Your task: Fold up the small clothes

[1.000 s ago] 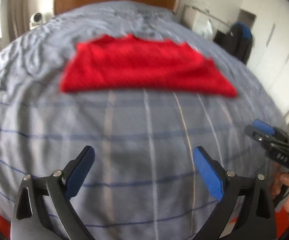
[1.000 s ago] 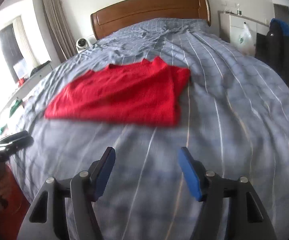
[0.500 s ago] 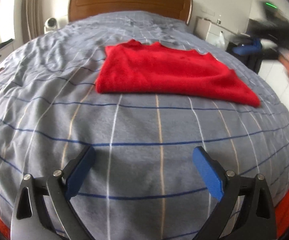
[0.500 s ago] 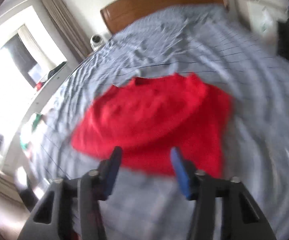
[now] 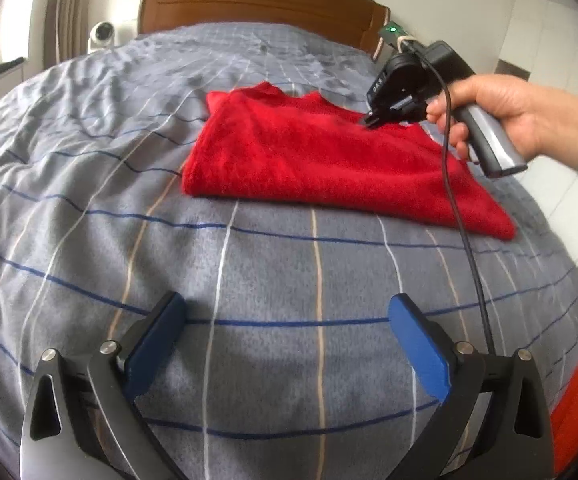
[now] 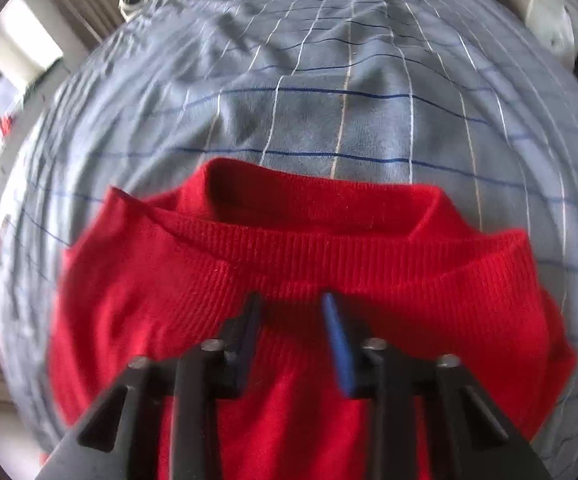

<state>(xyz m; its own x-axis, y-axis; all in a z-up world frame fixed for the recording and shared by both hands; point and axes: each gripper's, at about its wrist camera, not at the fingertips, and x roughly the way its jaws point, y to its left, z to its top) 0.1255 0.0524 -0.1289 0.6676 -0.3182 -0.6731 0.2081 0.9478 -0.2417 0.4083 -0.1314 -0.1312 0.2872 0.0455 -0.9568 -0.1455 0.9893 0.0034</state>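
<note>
A red knit sweater (image 5: 329, 160) lies folded flat on the grey checked bed cover (image 5: 249, 280). My left gripper (image 5: 285, 344) is wide open and empty, hovering over the cover well short of the sweater's near edge. My right gripper (image 5: 369, 122) reaches onto the sweater's far side, near the collar. In the right wrist view the right gripper (image 6: 293, 300) is partly open, its tips down on the knit just below the ribbed collar (image 6: 329, 236). Nothing is gripped between its fingers.
The wooden headboard (image 5: 257, 0) stands at the far end of the bed. A white round device (image 5: 103, 34) sits beside it on the left. The right gripper's black cable (image 5: 465, 232) hangs across the sweater's right corner. Something orange (image 5: 573, 408) lies beyond the bed's right edge.
My right gripper has swung in from the bed's near edge to the sweater's collar and narrowed its opening. My left gripper has turned, bringing the sweater further right in its view, and stayed open.
</note>
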